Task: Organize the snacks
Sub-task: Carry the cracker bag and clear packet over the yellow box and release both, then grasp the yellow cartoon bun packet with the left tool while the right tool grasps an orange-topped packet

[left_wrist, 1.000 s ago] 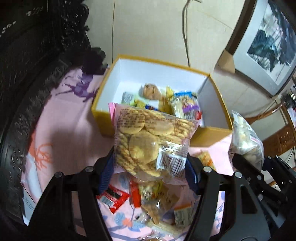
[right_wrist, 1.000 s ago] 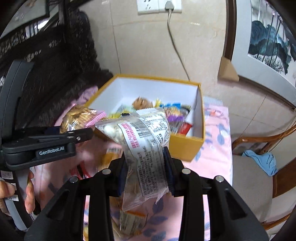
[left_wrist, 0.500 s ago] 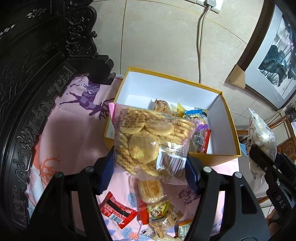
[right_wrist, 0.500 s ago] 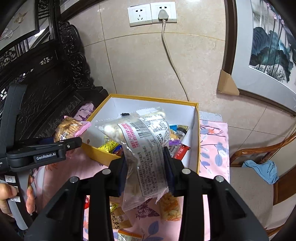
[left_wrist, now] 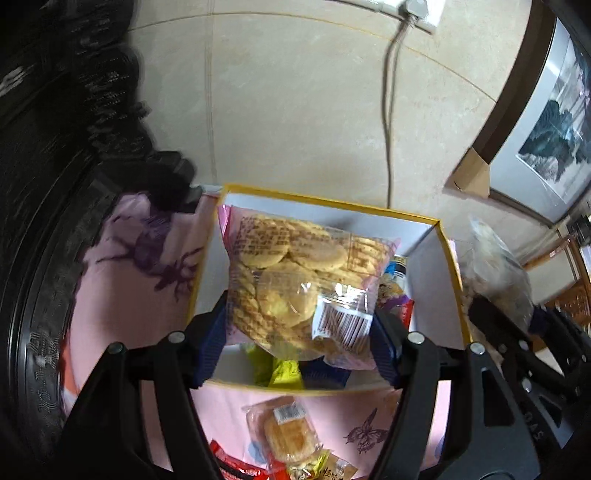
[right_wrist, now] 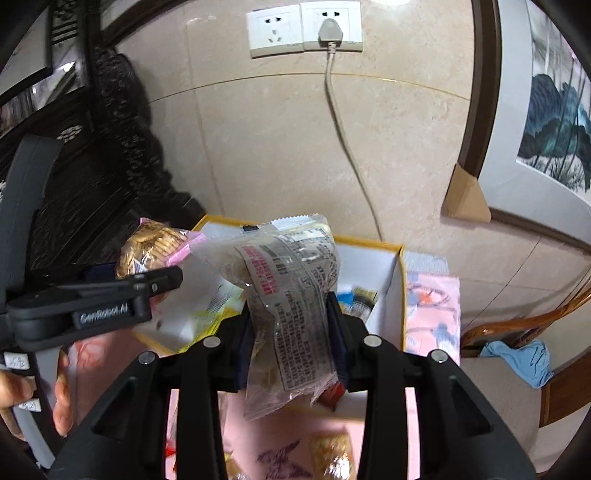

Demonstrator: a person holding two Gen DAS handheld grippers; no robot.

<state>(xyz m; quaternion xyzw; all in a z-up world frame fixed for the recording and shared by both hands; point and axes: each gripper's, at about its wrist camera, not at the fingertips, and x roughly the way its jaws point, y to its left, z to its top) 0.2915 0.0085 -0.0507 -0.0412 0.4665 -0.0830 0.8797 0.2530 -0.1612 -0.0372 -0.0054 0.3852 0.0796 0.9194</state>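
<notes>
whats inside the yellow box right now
Small wrapped snacks lie along the right wall of the yellow box; the held cookie bag covers much of its floor.

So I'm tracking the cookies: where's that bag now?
In the left wrist view the bag of round cookies sits centre frame, clamped in the left gripper over the yellow box.

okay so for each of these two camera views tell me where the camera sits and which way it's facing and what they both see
Left wrist: on the left gripper, angled down at the yellow box; own fingers clamp a cookie bag, jaws just easing; the right gripper shows at right.
Right wrist: on the right gripper, facing the box and wall socket; own fingers hold a clear snack bag, jaws also easing; the left gripper and a hand show at left.
Shared: box, both bags, pink cloth, power cord, framed painting.
</notes>
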